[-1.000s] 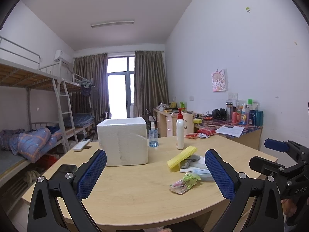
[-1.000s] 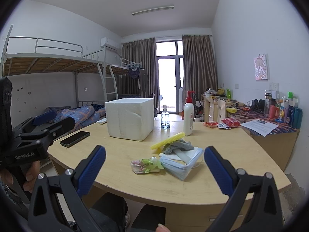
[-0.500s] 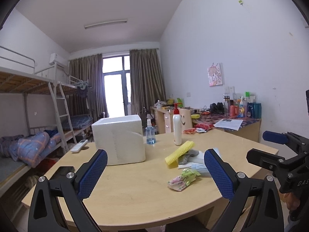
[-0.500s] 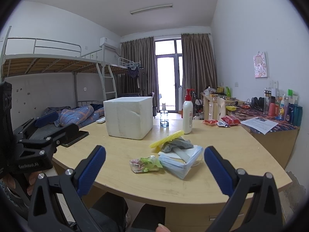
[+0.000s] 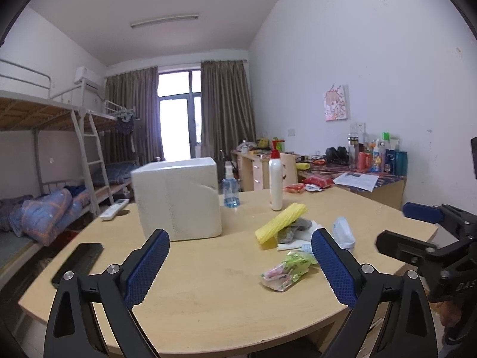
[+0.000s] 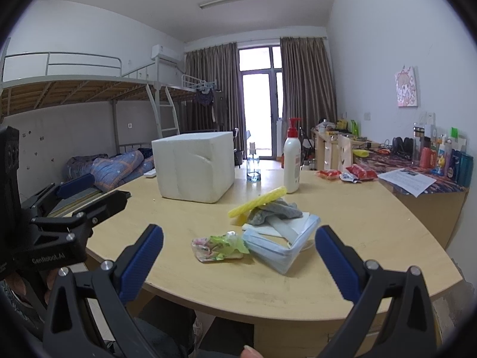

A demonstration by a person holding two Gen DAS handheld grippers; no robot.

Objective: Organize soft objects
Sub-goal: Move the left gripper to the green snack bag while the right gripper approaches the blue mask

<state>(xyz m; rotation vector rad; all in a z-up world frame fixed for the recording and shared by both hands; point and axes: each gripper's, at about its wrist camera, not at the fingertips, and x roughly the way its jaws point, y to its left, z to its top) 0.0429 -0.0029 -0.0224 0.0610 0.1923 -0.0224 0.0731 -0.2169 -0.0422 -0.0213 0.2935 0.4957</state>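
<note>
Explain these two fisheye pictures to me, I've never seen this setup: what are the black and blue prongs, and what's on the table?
No robot here: a person holds a hand-held gripper in each hand, each carrying a forward-looking camera. One picture looks along the left hand-held gripper, the other along the right hand-held gripper. Both stand open and hold nothing. On the wooden table lie a white foam box, a lotion bottle, a yellow sponge, a grey cloth, face masks and a candy bag.

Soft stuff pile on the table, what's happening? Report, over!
Left claw open, empty; jaws just narrowed slightly. Right claw open, empty. Soft pile untouched beside foam box. Snack bag lies nearest, nothing blocking.
</note>
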